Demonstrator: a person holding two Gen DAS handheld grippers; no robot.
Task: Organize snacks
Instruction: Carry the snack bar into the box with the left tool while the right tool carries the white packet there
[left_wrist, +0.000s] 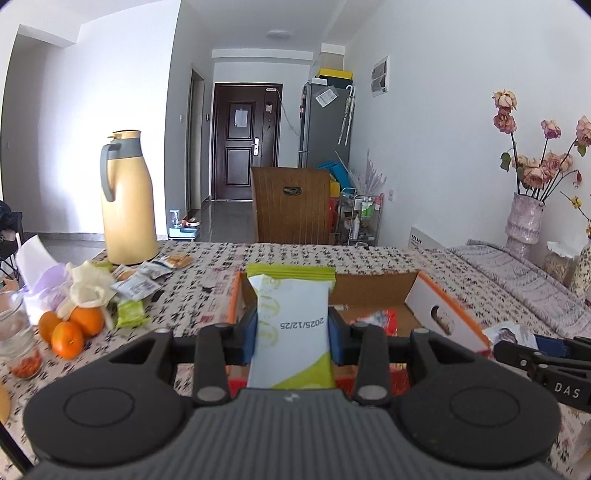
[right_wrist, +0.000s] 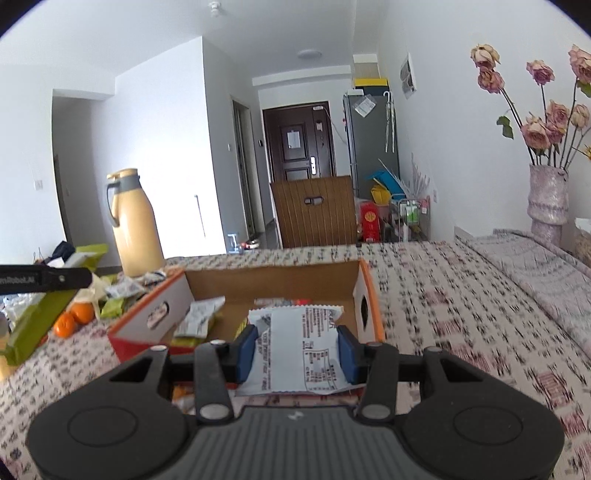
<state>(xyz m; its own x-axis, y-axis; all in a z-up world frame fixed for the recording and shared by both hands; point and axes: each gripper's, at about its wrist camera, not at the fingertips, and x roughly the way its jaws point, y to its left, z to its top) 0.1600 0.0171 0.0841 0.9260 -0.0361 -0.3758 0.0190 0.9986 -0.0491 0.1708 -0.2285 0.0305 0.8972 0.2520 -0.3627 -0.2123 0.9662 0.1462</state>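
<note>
Snack packets are going into the cardboard box (left_wrist: 373, 286) on the table. The left gripper (left_wrist: 291, 332) pinches a green-and-white snack packet (left_wrist: 291, 314) above the box. The right gripper (right_wrist: 297, 350) pinches a white printed packet (right_wrist: 299, 343) over it too. Next, I think, each must let go inside the box.

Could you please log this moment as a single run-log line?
left tongs: shut on green-white packet | right tongs: shut on grey packet | both over box | loose snacks by flask
</note>
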